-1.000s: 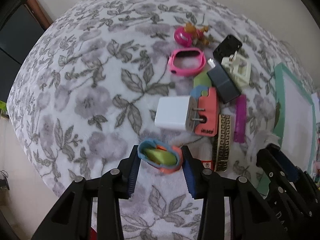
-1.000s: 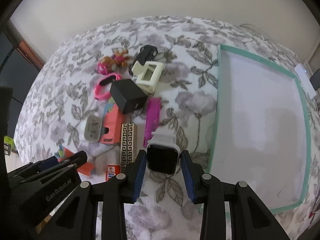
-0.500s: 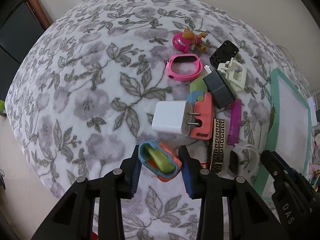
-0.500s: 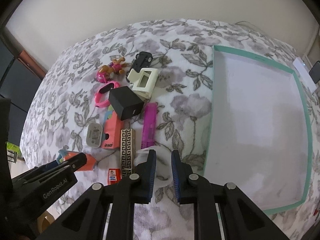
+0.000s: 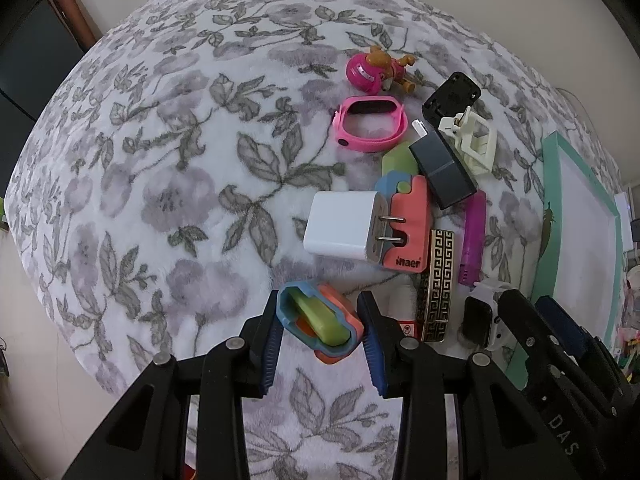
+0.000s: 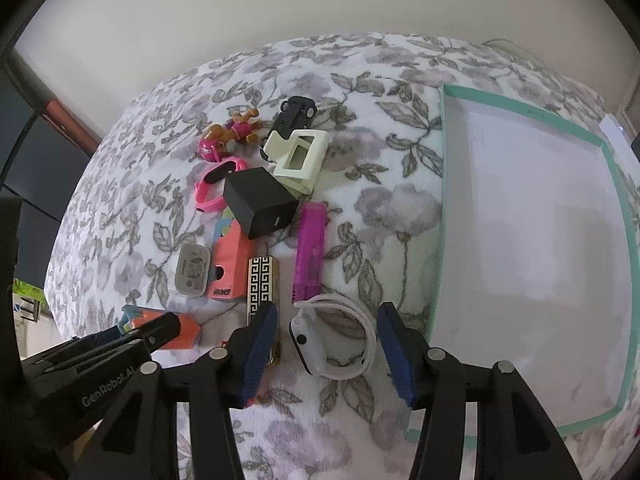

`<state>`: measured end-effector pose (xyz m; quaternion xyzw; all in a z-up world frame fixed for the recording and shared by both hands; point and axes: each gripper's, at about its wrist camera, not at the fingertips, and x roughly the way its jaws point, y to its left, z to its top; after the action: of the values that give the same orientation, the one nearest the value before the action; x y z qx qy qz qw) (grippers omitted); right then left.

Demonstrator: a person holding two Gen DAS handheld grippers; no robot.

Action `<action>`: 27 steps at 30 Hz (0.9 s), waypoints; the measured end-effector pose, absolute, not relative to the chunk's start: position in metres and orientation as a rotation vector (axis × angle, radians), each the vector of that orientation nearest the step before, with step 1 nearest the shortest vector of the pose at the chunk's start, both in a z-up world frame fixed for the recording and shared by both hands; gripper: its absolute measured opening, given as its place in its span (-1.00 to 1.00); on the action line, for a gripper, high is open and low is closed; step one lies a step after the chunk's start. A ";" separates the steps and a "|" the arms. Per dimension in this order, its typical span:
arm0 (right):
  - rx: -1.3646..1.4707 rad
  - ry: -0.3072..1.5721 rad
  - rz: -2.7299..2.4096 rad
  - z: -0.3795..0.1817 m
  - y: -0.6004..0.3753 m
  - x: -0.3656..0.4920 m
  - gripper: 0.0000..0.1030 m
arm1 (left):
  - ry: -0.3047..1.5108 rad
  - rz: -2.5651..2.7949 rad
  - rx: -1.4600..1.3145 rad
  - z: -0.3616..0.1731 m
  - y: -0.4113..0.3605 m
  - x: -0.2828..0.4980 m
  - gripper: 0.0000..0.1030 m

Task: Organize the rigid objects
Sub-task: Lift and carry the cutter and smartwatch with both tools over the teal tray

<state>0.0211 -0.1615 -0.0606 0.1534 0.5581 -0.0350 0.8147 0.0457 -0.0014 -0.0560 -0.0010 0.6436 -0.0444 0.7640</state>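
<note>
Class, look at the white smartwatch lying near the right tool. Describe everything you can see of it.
The white smartwatch has a glossy black screen in a white case, a small side button and a smooth white strap curled into a loop. It lies tipped on its side on the floral blanket, just below the purple bar, near the teal-rimmed tray. The right tool straddles it, its jaws having just opened; neither pad touches it.

"inaer" on coral case (image 5: 408,232); "GenRobot.AI" on left gripper (image 6: 132,326)
</note>
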 end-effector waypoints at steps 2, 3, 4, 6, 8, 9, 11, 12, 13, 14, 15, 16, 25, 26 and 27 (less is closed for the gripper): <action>0.320 1.207 -0.075 -0.066 -0.160 0.022 0.09 | 1.404 -0.095 -0.003 -0.058 0.000 0.048 -0.26; 0.311 1.221 -0.078 -0.070 -0.159 0.023 0.09 | 1.406 -0.096 -0.004 -0.059 0.001 0.048 -0.26; 0.305 1.232 -0.082 -0.074 -0.159 0.024 0.09 | 1.409 -0.096 -0.006 -0.060 0.001 0.050 -0.26; 0.298 1.255 -0.089 -0.082 -0.158 0.025 0.09 | 1.411 -0.097 -0.009 -0.061 0.002 0.051 -0.26; 0.300 1.269 -0.089 -0.088 -0.158 0.026 0.10 | 1.411 -0.098 -0.006 -0.064 0.003 0.052 -0.26; 0.297 1.274 -0.091 -0.090 -0.157 0.027 0.10 | 1.411 -0.098 -0.006 -0.064 0.003 0.052 -0.26; 0.281 1.285 -0.093 -0.092 -0.155 0.028 0.10 | 1.412 -0.100 -0.005 -0.066 0.003 0.053 -0.26; 0.264 1.296 -0.094 -0.095 -0.152 0.028 0.10 | 1.411 -0.100 -0.004 -0.067 0.002 0.053 -0.26; 0.252 1.304 -0.095 -0.097 -0.151 0.029 0.10 | 1.412 -0.101 -0.003 -0.068 0.002 0.054 -0.26; 0.240 1.313 -0.098 -0.099 -0.150 0.029 0.10 | 1.414 -0.103 -0.004 -0.069 0.001 0.053 -0.26; 0.227 1.318 -0.106 -0.101 -0.148 0.029 0.08 | 1.416 -0.104 -0.004 -0.070 0.001 0.054 -0.27; 0.222 1.316 -0.108 -0.101 -0.148 0.029 0.07 | 1.417 -0.103 -0.002 -0.072 0.000 0.055 -0.27; 0.192 1.321 -0.105 -0.101 -0.139 0.030 0.03 | 1.408 -0.106 0.002 -0.091 -0.006 0.068 -0.27; 0.197 1.322 -0.105 -0.101 -0.139 0.030 0.02 | 1.414 -0.107 -0.001 -0.096 -0.006 0.070 -0.27; 0.200 1.322 -0.105 -0.101 -0.139 0.029 0.02 | 1.421 -0.108 -0.007 -0.101 -0.006 0.072 -0.29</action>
<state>0.0288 -0.1391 -0.1011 0.0929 0.6126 -0.0487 0.7834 0.0720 -0.0059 -0.1007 -0.0031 0.6518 -0.0496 0.7568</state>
